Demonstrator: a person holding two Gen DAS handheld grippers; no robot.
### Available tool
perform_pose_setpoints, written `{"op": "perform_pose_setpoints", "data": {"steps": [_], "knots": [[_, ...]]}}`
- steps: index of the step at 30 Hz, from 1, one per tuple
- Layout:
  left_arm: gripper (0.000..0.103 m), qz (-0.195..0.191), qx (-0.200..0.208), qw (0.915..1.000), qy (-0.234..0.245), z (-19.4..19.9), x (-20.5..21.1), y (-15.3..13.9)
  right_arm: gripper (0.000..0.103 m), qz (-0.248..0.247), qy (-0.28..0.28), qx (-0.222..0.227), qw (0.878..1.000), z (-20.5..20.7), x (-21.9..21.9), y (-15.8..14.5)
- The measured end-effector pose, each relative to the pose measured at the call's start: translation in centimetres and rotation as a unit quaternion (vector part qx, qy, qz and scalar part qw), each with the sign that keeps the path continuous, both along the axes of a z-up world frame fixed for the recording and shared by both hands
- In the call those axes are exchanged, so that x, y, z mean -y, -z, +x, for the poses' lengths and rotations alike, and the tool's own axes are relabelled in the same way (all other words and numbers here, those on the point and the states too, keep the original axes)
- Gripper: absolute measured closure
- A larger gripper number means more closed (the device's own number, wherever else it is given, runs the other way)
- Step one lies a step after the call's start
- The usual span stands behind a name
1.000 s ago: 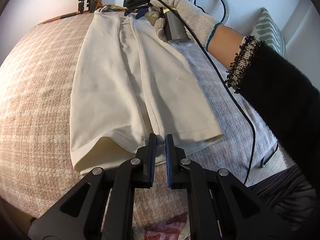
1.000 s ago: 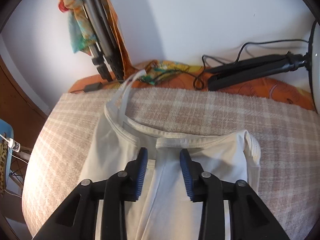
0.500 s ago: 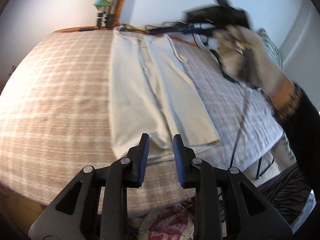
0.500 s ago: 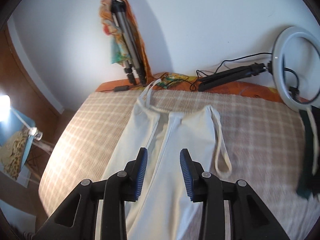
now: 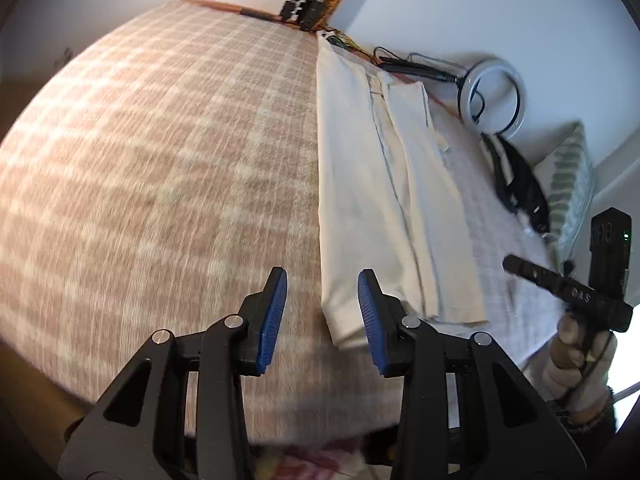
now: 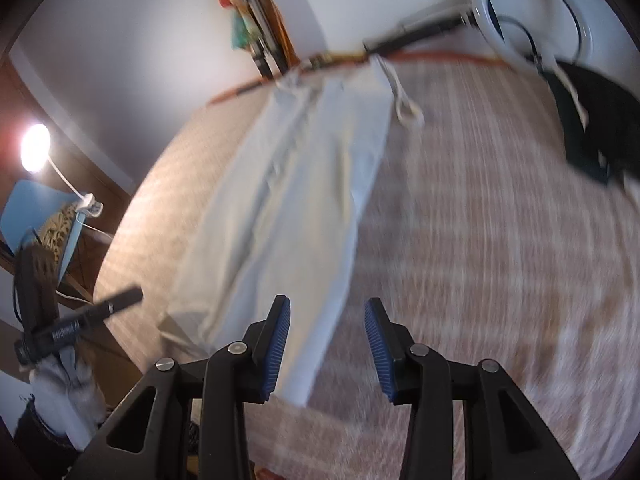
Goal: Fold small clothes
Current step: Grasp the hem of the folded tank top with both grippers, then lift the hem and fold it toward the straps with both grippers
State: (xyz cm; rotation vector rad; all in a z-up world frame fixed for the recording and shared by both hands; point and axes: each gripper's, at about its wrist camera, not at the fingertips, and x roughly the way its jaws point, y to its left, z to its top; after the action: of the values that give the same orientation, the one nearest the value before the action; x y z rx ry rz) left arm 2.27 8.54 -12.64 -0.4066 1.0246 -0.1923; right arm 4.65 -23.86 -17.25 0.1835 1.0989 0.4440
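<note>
Cream-white shorts (image 5: 380,184) lie folded lengthwise on the plaid blanket (image 5: 160,168), waistband at the far end, leg hems near me. They also show in the right wrist view (image 6: 288,200), with a drawstring loop (image 6: 406,108) off the waistband. My left gripper (image 5: 322,312) is open and empty, above the near left hem corner. My right gripper (image 6: 326,344) is open and empty, above the near right edge of the shorts. Each gripper shows in the other's view, held in a gloved hand (image 5: 568,356).
A ring light (image 5: 492,98) and its black stand lie at the far end by the wall. A dark garment (image 6: 592,120) lies right of the shorts. A striped pillow (image 5: 572,184) sits at the right. A tripod (image 6: 260,40) leans on the wall. A lamp (image 6: 34,148) glows at the left.
Both grippers pulled back from the shorts toward the near end. The left gripper opened wider and shifted left. The right gripper left the waistband and now hovers over the leg end.
</note>
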Motion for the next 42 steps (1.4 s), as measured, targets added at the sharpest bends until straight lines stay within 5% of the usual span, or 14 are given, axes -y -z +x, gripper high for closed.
{"op": "perform_pose_setpoints", "data": {"steps": [4, 8, 11, 14, 17, 21, 24, 26, 27, 29, 36, 42], "knots": [[0.066, 0.060, 0.011, 0.9968, 0.052, 0.2, 2.9, 0.5, 0.062, 0.007, -0.001, -0.020, 1.000, -0.1, 0.3, 1.7], [0.066, 0.167, 0.022, 0.9805, 0.102, -1.4, 5.7, 2.0, 0.062, -0.010, -0.021, -0.013, 1.000, -0.7, -0.5, 2.1], [0.064, 0.186, 0.040, 0.9759, 0.106, -2.8, 5.5, 2.1, 0.062, -0.036, -0.039, 0.000, 0.999, -1.5, -1.1, 2.3], [0.064, 0.152, 0.034, 0.9844, 0.082, -3.5, 3.9, 1.8, 0.062, -0.019, -0.038, -0.014, 0.999, -1.9, -0.7, 2.9], [0.064, 0.088, 0.015, 0.9941, 0.062, -2.5, 2.5, 1.6, 0.061, 0.050, -0.029, -0.041, 0.997, -2.0, 0.6, 3.2], [0.064, 0.030, -0.022, 0.9974, 0.061, -1.1, 2.1, 2.3, 0.062, 0.104, -0.034, -0.075, 0.991, -1.9, 0.8, 4.2], [0.065, 0.029, -0.021, 0.9972, 0.066, -0.6, 2.5, 2.1, 0.070, 0.088, -0.043, -0.067, 0.993, -2.2, 0.1, 4.5], [0.077, 0.027, -0.024, 0.9968, 0.071, -0.4, 2.7, 2.2, 0.084, 0.096, -0.055, -0.074, 0.991, -2.1, -0.2, 4.7], [0.093, 0.028, -0.027, 0.9968, 0.069, -0.4, 2.7, 2.3, 0.092, 0.103, -0.060, -0.082, 0.990, -2.1, -0.3, 5.1], [0.098, 0.025, -0.028, 0.9971, 0.066, -0.2, 2.6, 2.4, 0.101, 0.109, -0.062, -0.081, 0.989, -2.2, -0.1, 5.3], [0.102, 0.013, -0.004, 0.9982, 0.058, -1.7, 1.7, 0.9, 0.102, 0.171, -0.052, -0.051, 0.983, -3.4, 2.6, 2.9], [0.103, 0.019, -0.013, 0.9980, 0.059, -2.4, 2.0, 1.6, 0.102, 0.162, -0.037, -0.095, 0.981, -3.2, 2.3, 6.0]]}}
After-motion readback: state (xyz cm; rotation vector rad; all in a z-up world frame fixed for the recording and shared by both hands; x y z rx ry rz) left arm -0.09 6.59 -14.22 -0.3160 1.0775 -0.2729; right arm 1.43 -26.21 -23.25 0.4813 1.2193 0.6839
